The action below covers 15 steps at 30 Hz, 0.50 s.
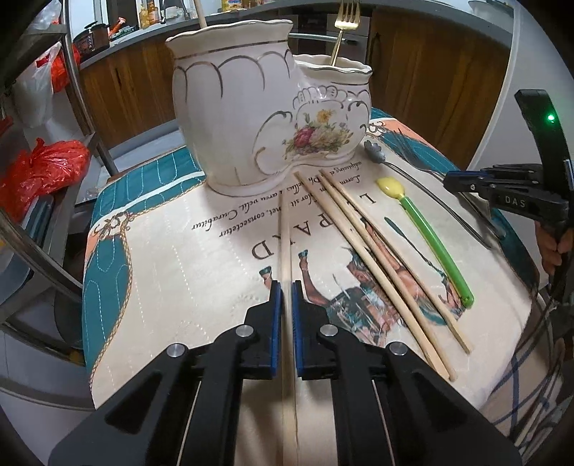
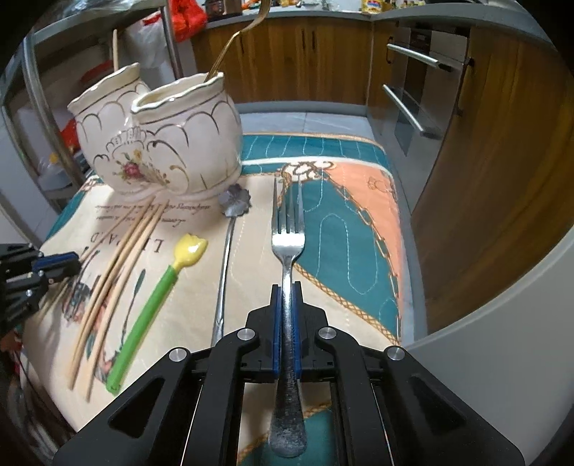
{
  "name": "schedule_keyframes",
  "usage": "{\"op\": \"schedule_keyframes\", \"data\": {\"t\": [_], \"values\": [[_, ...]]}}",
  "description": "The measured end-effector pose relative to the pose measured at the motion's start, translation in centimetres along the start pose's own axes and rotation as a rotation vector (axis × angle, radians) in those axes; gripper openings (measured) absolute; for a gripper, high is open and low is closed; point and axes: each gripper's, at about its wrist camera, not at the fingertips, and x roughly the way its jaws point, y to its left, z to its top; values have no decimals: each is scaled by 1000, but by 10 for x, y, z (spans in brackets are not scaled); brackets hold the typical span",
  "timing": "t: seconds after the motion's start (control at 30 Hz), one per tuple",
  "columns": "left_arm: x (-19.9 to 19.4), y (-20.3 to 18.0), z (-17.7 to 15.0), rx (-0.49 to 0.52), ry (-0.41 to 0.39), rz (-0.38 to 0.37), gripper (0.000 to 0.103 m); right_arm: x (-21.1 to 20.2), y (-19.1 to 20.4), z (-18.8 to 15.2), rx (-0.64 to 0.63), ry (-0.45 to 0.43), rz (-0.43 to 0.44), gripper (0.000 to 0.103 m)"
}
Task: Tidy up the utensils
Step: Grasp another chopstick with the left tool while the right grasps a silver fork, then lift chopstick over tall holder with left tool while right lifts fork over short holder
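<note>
A white two-pot ceramic holder (image 1: 258,118) (image 2: 161,143) with gold trim stands at the far side of a printed cloth (image 1: 201,272). A gold fork (image 1: 342,28) stands in its smaller pot, a wooden stick in the taller one. My left gripper (image 1: 286,290) is shut on a single wooden chopstick (image 1: 285,236) that points toward the holder. Two more chopsticks (image 1: 373,265) lie to its right. In the right wrist view my right gripper (image 2: 286,292) is shut on the handle of a silver fork (image 2: 287,243), tines pointing away.
A green-handled spoon with a yellow tulip bowl (image 2: 154,297) (image 1: 427,229) and a thin flower-headed metal spoon (image 2: 229,229) lie between the chopsticks and the fork. Wooden cabinets and an oven (image 2: 412,100) stand behind. Red plastic bags (image 1: 39,172) sit on a rack at left.
</note>
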Motion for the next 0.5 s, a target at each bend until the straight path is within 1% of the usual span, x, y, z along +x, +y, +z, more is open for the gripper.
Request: {"op": "schedule_keyframes", "data": {"t": [0.1,0.27,0.33,0.37,0.4,0.5], "values": [[-3,3,-2,-8,11,-15,7,1,-1,3,2,14,3,8],[-6,4,-7,-27,4,-25,8,5,-3,6,2,-1,2,10],[-5,5,-6,-40,-4,-24,8,6,-4,6,9,-12,8,10],[-4,5,-5,-47,-11,-22,8,6,-4,5,10,-18,10,8],[-4,4,-5,-46,-16,-18,8,6,-4,5,11,-23,12,6],[-3,1,-5,-32,-30,-3,6,6,-4,4,4,-38,14,6]]}}
